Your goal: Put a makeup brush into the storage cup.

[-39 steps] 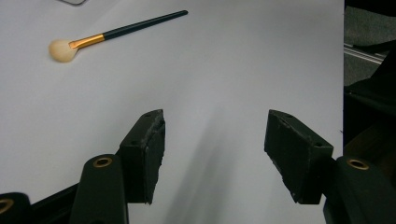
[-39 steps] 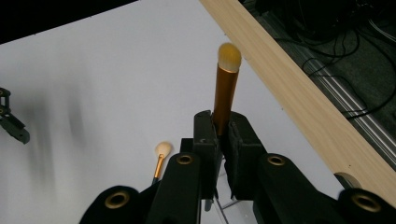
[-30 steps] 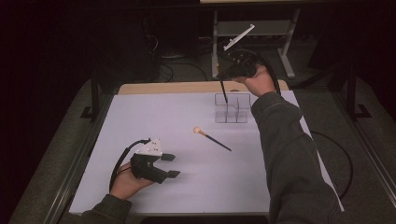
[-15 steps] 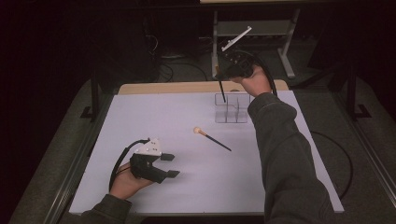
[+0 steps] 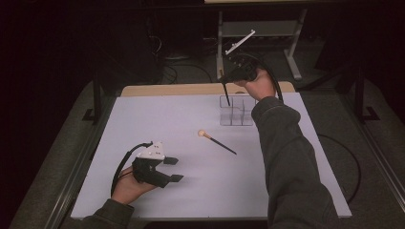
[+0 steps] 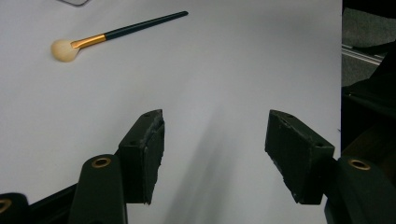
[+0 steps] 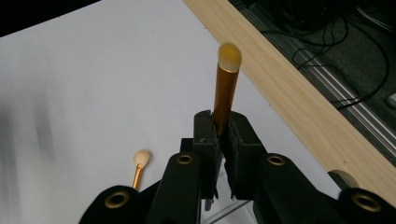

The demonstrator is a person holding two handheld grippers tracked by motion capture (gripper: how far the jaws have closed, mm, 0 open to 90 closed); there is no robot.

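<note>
High view, right arm: stretched far across the white table (image 5: 143, 119), right gripper (image 5: 228, 71) held above the clear organiser (image 5: 236, 110) near the far edge, clamped on a brush whose dark handle (image 5: 225, 93) points down into the organiser's rear left compartment
High view, left arm: left gripper (image 5: 172, 169) rests low at the near left, hand (image 5: 126, 183) beneath it, jaws spread and holding nothing
High view, open room: second brush (image 5: 216, 140) lies flat mid-table, well apart from both grippers; broad bare surface between it and the left hand
High view, edges: wooden strip (image 5: 181, 89) runs along the far side, dark floor beyond
Left gripper view: jaws wide apart over bare table, the lying brush (image 6: 112, 35) ahead, table edge at right
Right gripper view: jaws closed on the gold ferrule (image 7: 225, 93), pale bristle tip (image 7: 229, 56) upward; the other brush (image 7: 140, 165) lies below left; wooden edge (image 7: 299, 102) close by
Writing: none legible
</note>
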